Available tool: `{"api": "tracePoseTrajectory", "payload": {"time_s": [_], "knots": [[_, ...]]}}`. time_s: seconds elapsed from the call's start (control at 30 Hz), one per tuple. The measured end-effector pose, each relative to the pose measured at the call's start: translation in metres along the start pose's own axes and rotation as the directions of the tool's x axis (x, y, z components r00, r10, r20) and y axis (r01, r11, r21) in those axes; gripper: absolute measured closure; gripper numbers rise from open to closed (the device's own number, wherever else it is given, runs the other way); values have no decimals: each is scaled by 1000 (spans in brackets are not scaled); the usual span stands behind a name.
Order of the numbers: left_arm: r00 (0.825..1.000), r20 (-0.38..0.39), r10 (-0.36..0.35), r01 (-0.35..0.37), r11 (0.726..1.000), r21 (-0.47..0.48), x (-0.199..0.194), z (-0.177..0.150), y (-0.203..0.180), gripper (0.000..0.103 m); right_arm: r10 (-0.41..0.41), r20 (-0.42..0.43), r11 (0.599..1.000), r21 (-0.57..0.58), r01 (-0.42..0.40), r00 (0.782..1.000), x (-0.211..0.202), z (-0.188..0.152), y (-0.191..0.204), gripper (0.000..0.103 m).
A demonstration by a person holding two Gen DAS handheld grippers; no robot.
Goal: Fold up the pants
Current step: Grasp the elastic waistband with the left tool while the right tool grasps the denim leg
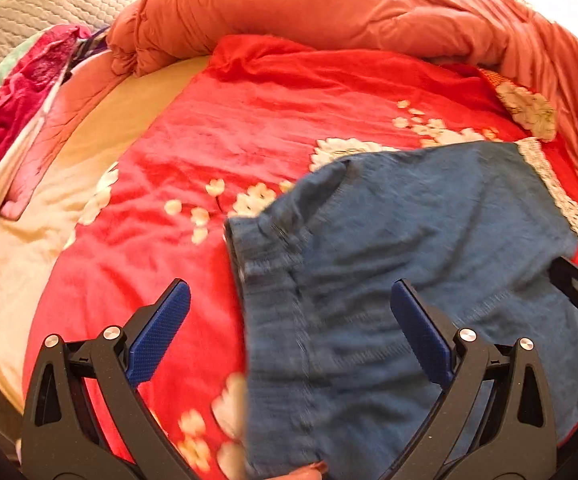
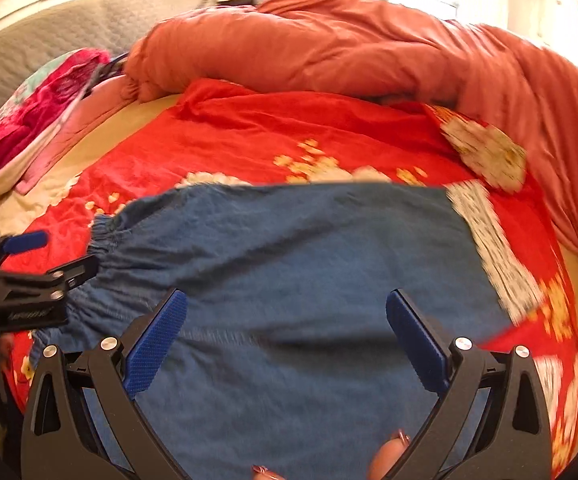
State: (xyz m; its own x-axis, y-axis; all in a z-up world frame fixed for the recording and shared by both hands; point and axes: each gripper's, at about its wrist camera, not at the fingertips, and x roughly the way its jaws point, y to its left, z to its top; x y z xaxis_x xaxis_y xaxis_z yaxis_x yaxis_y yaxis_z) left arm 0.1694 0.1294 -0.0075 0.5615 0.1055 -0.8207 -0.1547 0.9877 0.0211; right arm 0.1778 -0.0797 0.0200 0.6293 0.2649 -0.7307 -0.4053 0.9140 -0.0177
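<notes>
Both the left gripper (image 1: 289, 312) and the right gripper (image 2: 287, 318) spread their blue-padded fingers (image 1: 161, 332) wide, holding nothing, above the blue denim elastic-waisted pants (image 2: 289, 248).

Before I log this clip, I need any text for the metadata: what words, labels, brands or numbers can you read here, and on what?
No text can be read.
Left gripper, seen in the right wrist view: a faint pale marking on its black body, too small and blurred to read.
Pants: no label or print visible.
Red sheet: flower pattern only, no writing.
Right gripper: no marking visible.
</notes>
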Motion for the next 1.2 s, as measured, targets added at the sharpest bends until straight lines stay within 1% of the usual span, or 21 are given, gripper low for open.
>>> {"api": "tracePoseTrajectory", "payload": {"time_s": [0.1, 0.17, 0.2, 0.27, 0.3, 0.37, 0.43, 0.47, 0.53, 0.57, 0.6, 0.67, 0.7, 0.73, 0.83, 0.9, 0.97, 1.03, 1.1, 1.13, 1.2], "knots": [[999, -42, 1, -1, 1000, -20, 24, 20, 16, 9, 39, -3, 997, -68, -39, 999, 19, 17, 5, 4], [997, -63, -42, 40, 999, -31, 41, 31, 27, 9, 72, -33, 992, -101, -75, 997, 36, 28, 7, 4], [996, -72, -47, 46, 999, -20, 48, 34, 30, 9, 84, -45, 990, -113, -89, 995, 43, 33, 7, 4], [996, -85, -36, 40, 998, 49, 62, 35, 28, 9, 94, -67, 984, -148, -103, 993, 59, 43, 10, 4], [995, -89, -46, 53, 996, 73, 69, 34, 27, 9, 103, -72, 980, -162, -114, 992, 66, 47, 12, 4], [992, -87, -87, 91, 995, 45, 75, 32, 32, 10, 117, -97, 974, -185, -133, 988, 82, 55, 14, 4], [982, -65, -175, 175, 985, -7, 79, 31, 42, 26, 123, -126, 967, -209, -148, 984, 99, 64, 16, 4], [979, -52, -196, 196, 981, -19, 79, 30, 45, 31, 127, -143, 963, -219, -156, 982, 109, 69, 17, 4], [978, -39, -204, 204, 979, 4, 78, 32, 44, 50, 136, -170, 956, -235, -174, 976, 125, 78, 18, 4], [976, -41, -216, 216, 976, 20, 79, 34, 40, 55, 137, -184, 952, -247, -180, 973, 135, 83, 19, 4], [974, -46, -220, 222, 975, 32, 79, 34, 38, 64, 134, -191, 949, -259, -182, 972, 141, 87, 20, 4], [983, -43, -180, 183, 981, 69, 78, 30, 28, 69, 142, -214, 939, -281, -200, 966, 155, 95, 22, 4], [983, -39, -177, 180, 980, 80, 76, 28, 23, 74, 144, -224, 930, -302, -209, 964, 161, 100, 25, 4], [983, -34, -182, 184, 979, 82, 74, 28, 22, 75, 148, -229, 923, -319, -218, 962, 163, 102, 26, 4], [980, -17, -200, 201, 975, 96, 67, 28, 21, 76, 167, -266, 859, -433, -272, 950, 169, 108, 37, 4], [972, -14, -236, 236, 970, 61, 64, 29, 27, 77, 173, -278, 813, -501, -297, 945, 170, 107, 43, 5], [966, -4, -259, 259, 965, 44, 61, 30, 31, 78, 187, -294, 776, -541, -324, 937, 174, 105, 47, 6], [963, 0, -271, 271, 962, 42, 60, 30, 32, 78, 186, -327, 752, -560, -348, 927, 182, 100, 53, 17], [961, 4, -276, 275, 960, 44, 58, 31, 33, 78, 223, -366, 729, -553, -404, 904, 188, 93, 57, 42], [961, 9, -275, 275, 960, 46, 58, 31, 34, 78, 245, -367, 717, -555, -423, 897, 187, 89, 59, 47], [961, 16, -278, 276, 960, 54, 56, 31, 33, 78, 275, -354, 710, -552, -438, 894, 179, 84, 61, 71]]}}
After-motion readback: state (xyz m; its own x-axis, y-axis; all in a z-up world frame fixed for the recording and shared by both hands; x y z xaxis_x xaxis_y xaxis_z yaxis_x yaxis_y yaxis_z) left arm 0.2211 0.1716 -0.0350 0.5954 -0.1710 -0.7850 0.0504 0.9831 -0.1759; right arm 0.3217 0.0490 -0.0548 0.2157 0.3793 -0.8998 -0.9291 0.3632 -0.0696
